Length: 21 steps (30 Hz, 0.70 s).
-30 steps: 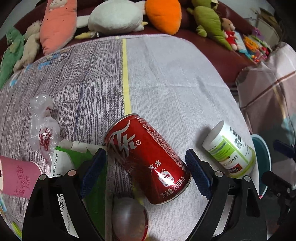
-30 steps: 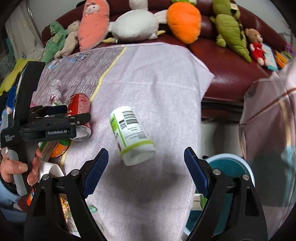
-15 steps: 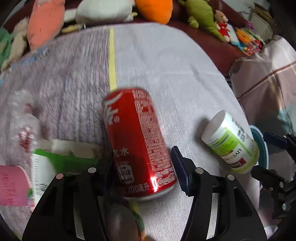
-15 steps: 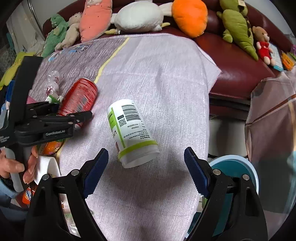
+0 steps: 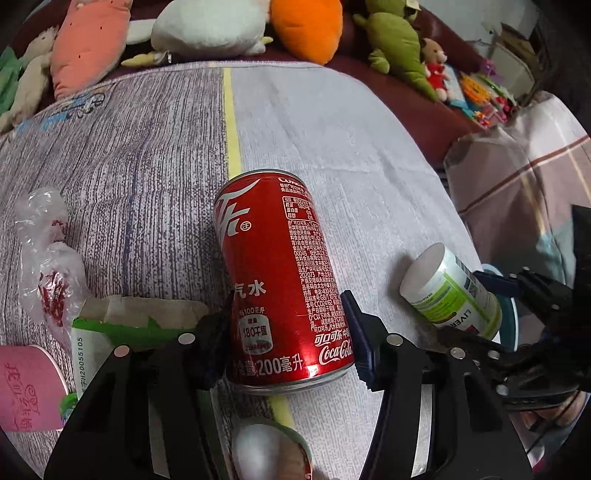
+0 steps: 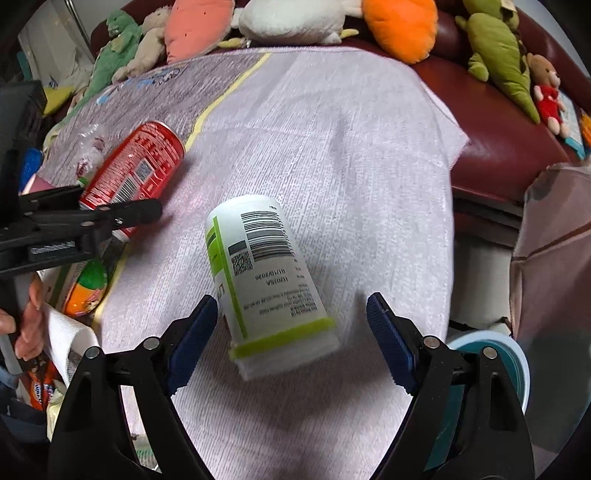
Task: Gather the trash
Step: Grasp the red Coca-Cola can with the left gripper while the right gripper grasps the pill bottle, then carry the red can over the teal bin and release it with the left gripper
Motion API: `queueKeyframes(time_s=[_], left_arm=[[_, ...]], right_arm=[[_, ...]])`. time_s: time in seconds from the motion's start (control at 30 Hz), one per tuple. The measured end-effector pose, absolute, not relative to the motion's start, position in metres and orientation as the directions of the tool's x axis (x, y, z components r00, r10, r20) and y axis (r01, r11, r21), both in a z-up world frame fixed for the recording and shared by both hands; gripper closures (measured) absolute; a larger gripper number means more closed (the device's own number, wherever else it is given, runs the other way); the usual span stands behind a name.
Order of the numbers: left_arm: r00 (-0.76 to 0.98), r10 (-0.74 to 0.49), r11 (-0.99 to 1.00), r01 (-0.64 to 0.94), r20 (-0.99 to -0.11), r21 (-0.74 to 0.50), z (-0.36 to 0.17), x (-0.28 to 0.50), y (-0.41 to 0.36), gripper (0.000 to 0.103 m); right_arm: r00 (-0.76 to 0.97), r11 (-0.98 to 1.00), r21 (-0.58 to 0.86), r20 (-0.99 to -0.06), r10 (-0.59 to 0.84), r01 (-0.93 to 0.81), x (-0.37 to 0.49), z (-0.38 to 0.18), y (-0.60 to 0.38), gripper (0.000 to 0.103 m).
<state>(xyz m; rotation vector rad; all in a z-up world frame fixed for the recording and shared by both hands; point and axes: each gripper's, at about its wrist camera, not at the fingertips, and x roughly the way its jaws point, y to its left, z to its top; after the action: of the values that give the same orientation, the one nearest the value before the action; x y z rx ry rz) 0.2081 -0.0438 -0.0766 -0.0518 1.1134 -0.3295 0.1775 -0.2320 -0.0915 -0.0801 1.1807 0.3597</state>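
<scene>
My left gripper (image 5: 286, 328) is shut on a red Coca-Cola can (image 5: 280, 280), gripping its lower end; the can lies pointing away over the cloth-covered table (image 5: 332, 122). The can also shows in the right wrist view (image 6: 136, 177), held by the left gripper (image 6: 110, 218). My right gripper (image 6: 291, 332) is open, its jaws on either side of a white bottle with a green band (image 6: 266, 280) lying on the cloth, not touching it. That bottle shows at right in the left wrist view (image 5: 450, 291).
A crumpled clear plastic bag (image 5: 48, 254), a green-and-white carton (image 5: 103, 332) and a pink cup (image 5: 26, 387) lie at left. A teal bin (image 6: 495, 365) stands below the table's right edge. Plush toys (image 6: 295, 18) line the sofa behind.
My left gripper closed on the red can and turned it straight. My right gripper moved forward so the white bottle lies between its open jaws.
</scene>
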Motion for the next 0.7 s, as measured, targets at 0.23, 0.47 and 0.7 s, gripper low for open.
queueKeyframes(time_s=[0.23, 0.47, 0.7], left_arm=[[0.405, -0.295, 0.948, 0.235, -0.865, -0.213, -0.074, 0.204, -0.042, 0.047], [0.426, -0.316, 0.938, 0.274, -0.848, -0.213, -0.055, 0.192, -0.054, 0.047], [0.424, -0.348, 0.914, 0.351, -0.836, -0.202, -0.035, 0.168, -0.086, 0.047]], right_arm=[[0.345, 0.939, 0.115, -0.91, 0.231, -0.325, 0.176, -0.094, -0.227, 0.047], [0.396, 0.954, 0.118, -0.89, 0.224, -0.275, 0.157, -0.077, -0.246, 0.047], [0.452, 0.97, 0.141, -0.865, 0.219, -0.2, 0.122, -0.055, -0.28, 0.047]])
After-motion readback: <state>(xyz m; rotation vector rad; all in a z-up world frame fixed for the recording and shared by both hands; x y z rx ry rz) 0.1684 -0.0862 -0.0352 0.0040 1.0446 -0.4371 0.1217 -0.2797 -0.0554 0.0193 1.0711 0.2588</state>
